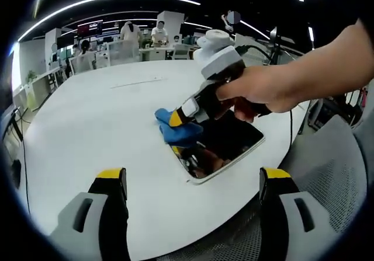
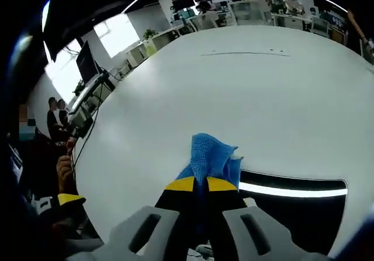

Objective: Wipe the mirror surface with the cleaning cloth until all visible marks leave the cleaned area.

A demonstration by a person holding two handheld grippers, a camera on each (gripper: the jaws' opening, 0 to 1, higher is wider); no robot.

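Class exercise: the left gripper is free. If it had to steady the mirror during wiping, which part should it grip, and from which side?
Probably the mirror's near corner, at the white table edge, approached from the person's side. The mirror lies flat, so only its thin rim offers purchase. The right gripper holds the blue cloth at the far end; the left gripper is open.

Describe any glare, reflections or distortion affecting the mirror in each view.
Left gripper view: mirror looks dark, reflecting the hand; fisheye curves the table edge. Right gripper view: a bright ceiling-light streak crosses the mirror beside the blue cloth; window glare upper left.
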